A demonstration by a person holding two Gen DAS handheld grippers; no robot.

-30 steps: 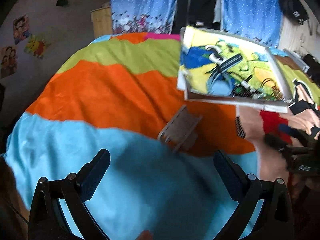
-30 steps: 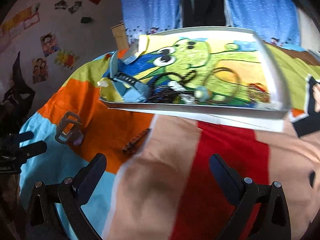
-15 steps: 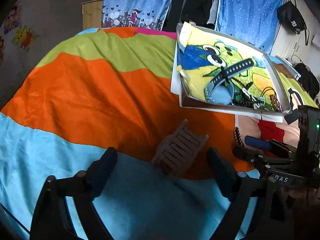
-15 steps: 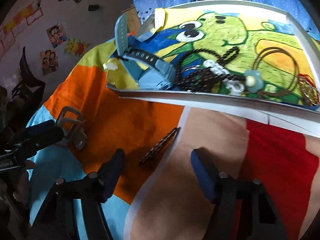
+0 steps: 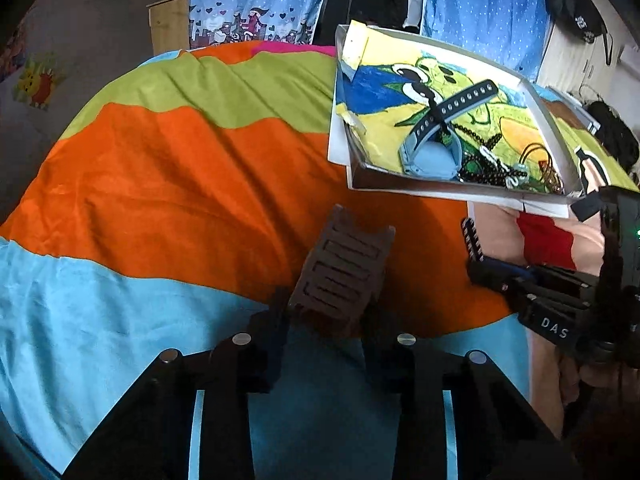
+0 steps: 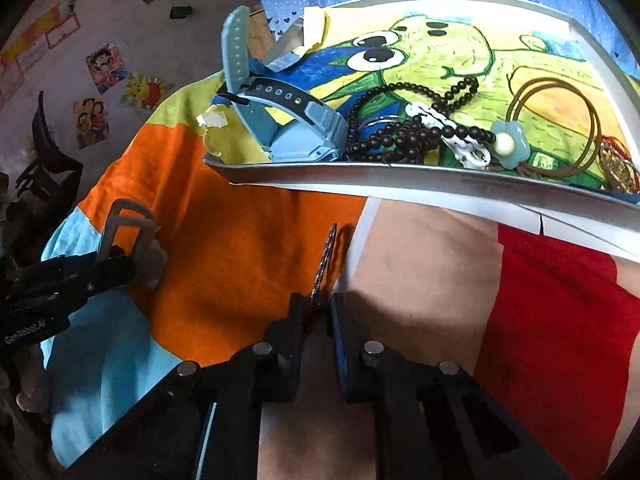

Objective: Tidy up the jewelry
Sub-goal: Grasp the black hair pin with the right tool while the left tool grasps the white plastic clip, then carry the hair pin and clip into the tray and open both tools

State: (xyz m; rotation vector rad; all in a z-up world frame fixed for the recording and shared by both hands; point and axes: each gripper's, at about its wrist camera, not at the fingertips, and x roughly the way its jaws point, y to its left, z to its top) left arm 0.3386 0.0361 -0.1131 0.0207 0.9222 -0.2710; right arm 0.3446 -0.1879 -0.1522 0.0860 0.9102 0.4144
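Bright striped bedspread (image 5: 168,184) below, my left gripper (image 5: 326,320) has just closed on the brown hair claw (image 5: 340,276), my right gripper (image 6: 320,312) on the thin beaded clip (image 6: 325,260); I should lift both gently and level toward the tray (image 6: 400,178).

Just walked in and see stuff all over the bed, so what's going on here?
A person is tidying jewelry with two hand-held grippers. The left hand-held gripper has just been closing and now clamps a brown hair claw on the bedspread. The right hand-held gripper has just been closing on a thin dark clip. The tray behind already holds a blue watch, beads and hair ties.
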